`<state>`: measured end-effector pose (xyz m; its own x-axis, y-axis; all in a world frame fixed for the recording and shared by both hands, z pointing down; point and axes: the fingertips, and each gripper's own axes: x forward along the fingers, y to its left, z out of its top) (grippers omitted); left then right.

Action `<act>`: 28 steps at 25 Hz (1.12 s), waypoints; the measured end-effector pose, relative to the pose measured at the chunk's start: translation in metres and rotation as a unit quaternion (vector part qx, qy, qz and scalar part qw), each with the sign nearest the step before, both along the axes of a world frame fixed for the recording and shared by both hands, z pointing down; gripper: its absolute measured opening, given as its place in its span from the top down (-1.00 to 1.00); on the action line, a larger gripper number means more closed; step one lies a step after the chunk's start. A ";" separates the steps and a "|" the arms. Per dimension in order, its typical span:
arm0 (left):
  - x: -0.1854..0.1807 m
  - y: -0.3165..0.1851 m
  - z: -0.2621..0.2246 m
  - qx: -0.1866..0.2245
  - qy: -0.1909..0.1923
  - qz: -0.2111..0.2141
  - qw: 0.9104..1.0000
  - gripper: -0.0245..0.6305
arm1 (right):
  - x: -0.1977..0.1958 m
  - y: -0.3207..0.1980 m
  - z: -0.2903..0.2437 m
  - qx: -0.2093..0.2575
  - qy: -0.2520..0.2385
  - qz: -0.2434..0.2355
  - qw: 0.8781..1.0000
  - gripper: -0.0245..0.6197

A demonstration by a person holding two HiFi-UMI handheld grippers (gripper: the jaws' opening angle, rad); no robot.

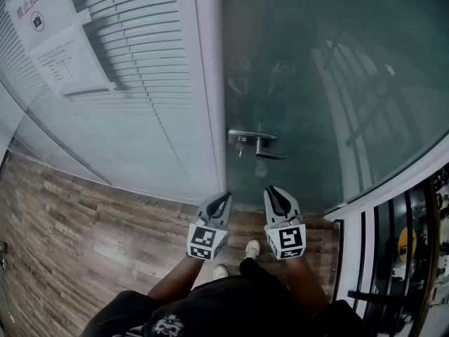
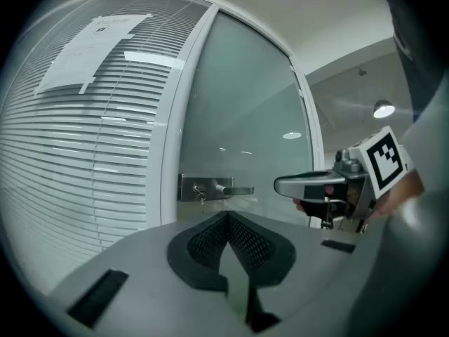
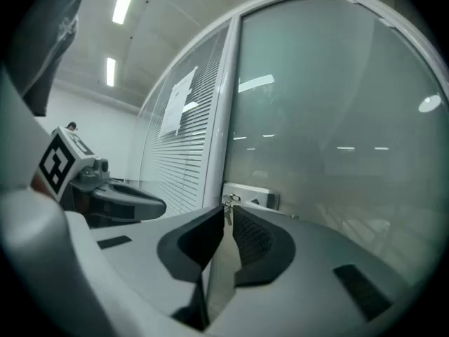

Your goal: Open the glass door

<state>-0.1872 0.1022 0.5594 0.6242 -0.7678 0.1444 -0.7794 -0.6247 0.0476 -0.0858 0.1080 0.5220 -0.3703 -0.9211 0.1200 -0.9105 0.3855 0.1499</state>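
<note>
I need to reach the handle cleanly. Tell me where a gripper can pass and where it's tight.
Clear: the air between the door handle and the left gripper and right gripper below it; also the wooden floor left of them. Tight: the dark rails at the right edge.

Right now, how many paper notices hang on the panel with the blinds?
2. The upper notice is near the head view's top left; the lower notice is just below-right. More may lie out of frame.

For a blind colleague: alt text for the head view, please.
The left gripper and right gripper, both shut and empty, point at a frosted glass door, short of its handle. White blinds cover the panel beside it.
</note>
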 end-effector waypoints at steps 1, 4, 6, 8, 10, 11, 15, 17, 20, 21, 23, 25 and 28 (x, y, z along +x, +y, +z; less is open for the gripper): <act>0.004 -0.007 -0.001 -0.002 -0.003 -0.001 1.000 0.91 | -0.001 -0.010 -0.003 0.002 0.018 -0.016 1.000 0.85; 0.013 -0.026 0.001 -0.006 -0.007 -0.008 1.000 0.91 | -0.002 -0.034 -0.008 0.004 0.082 -0.063 0.995 0.62; 0.016 -0.035 0.006 -0.007 -0.009 -0.013 1.000 0.91 | 0.001 -0.050 -0.009 0.004 0.138 -0.083 0.987 0.54; 0.019 -0.044 0.008 -0.008 -0.011 -0.018 1.000 0.91 | 0.007 -0.070 -0.009 0.000 0.198 -0.101 0.975 0.53; 0.019 -0.050 0.009 -0.009 -0.010 -0.023 1.000 0.91 | 0.009 -0.088 -0.002 -0.017 0.260 -0.126 0.957 0.50; 0.019 -0.053 0.010 -0.011 -0.010 -0.026 1.000 0.91 | 0.009 -0.097 0.003 -0.028 0.291 -0.141 0.946 0.48; 0.016 -0.061 0.018 -0.019 -0.011 -0.037 0.999 0.91 | 0.010 -0.120 0.034 -0.072 0.397 -0.193 0.895 0.43; 0.016 -0.065 0.020 -0.023 -0.010 -0.041 0.999 0.91 | 0.010 -0.128 0.048 -0.088 0.432 -0.207 0.873 0.43; 0.020 -0.068 0.025 -0.026 -0.009 -0.044 0.999 0.91 | 0.011 -0.134 0.066 -0.102 0.464 -0.217 0.853 0.43; 0.022 -0.068 0.027 -0.027 -0.009 -0.044 0.999 0.91 | 0.012 -0.135 0.073 -0.108 0.472 -0.222 0.846 0.44; 0.024 -0.071 0.028 -0.028 -0.009 -0.044 0.999 0.91 | 0.012 -0.136 0.086 -0.125 0.488 -0.238 0.830 0.44; 0.024 -0.077 0.026 -0.027 -0.009 -0.046 0.999 0.91 | 0.010 -0.141 0.092 -0.129 0.501 -0.247 0.820 0.45; 0.025 -0.085 0.025 -0.028 -0.009 -0.050 0.998 0.91 | 0.010 -0.151 0.086 -0.122 0.483 -0.239 0.834 0.80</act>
